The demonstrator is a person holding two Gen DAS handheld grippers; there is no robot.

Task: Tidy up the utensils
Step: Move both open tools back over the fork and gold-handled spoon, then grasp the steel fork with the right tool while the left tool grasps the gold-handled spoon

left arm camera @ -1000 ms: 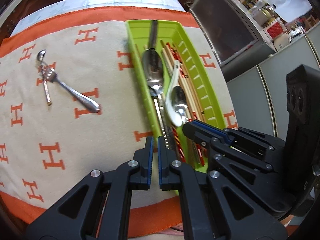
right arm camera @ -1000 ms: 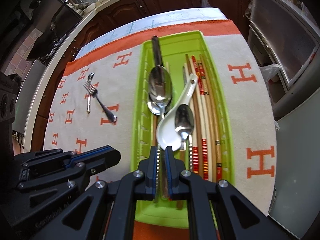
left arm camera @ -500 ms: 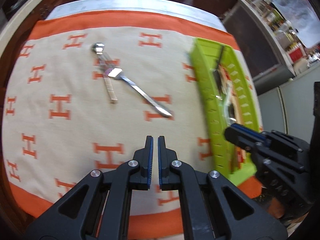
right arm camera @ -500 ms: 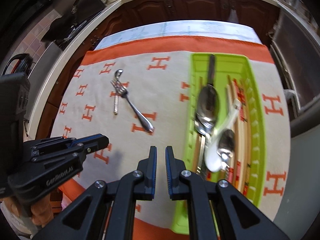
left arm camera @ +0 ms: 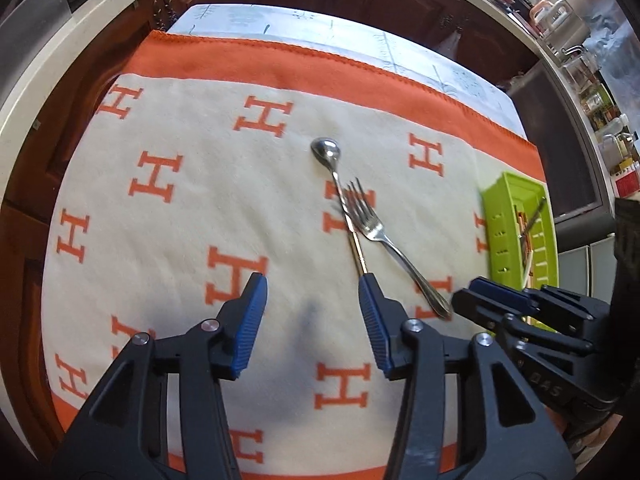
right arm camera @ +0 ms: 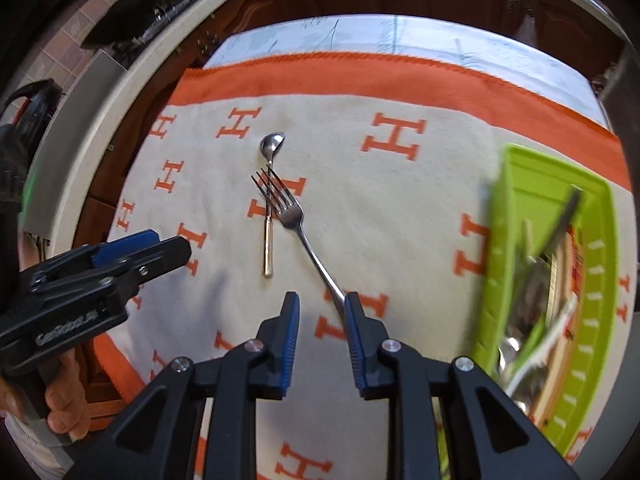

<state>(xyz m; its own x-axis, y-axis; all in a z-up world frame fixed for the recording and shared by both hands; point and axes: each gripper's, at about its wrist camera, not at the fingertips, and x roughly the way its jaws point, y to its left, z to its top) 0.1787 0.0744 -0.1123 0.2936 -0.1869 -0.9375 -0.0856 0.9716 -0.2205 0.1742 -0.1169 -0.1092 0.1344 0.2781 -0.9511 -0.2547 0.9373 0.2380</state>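
Note:
A small metal spoon [left arm camera: 341, 190] [right arm camera: 269, 208] and a metal fork [left arm camera: 394, 248] [right arm camera: 298, 226] lie crossed on the cream cloth, the fork's tines over the spoon's handle. My left gripper [left arm camera: 312, 308] is open just short of the spoon's handle end, which lies by its right fingertip. My right gripper [right arm camera: 318, 310] is open with the fork's handle end beside its right finger. Nothing is held. The green tray [left arm camera: 500, 236] [right arm camera: 600, 280] at the right holds spoons, a white ladle spoon and chopsticks.
The cloth [left arm camera: 200, 184] with orange H marks and an orange border covers the table. Dark wooden cabinets stand beyond the far edge. A counter edge [right arm camera: 120, 92] curves at the left. A person's hand [right arm camera: 64, 404] holds the left gripper's handle.
Both grippers have swung left from over the tray to the spoon and fork. Both have gone from shut to open.

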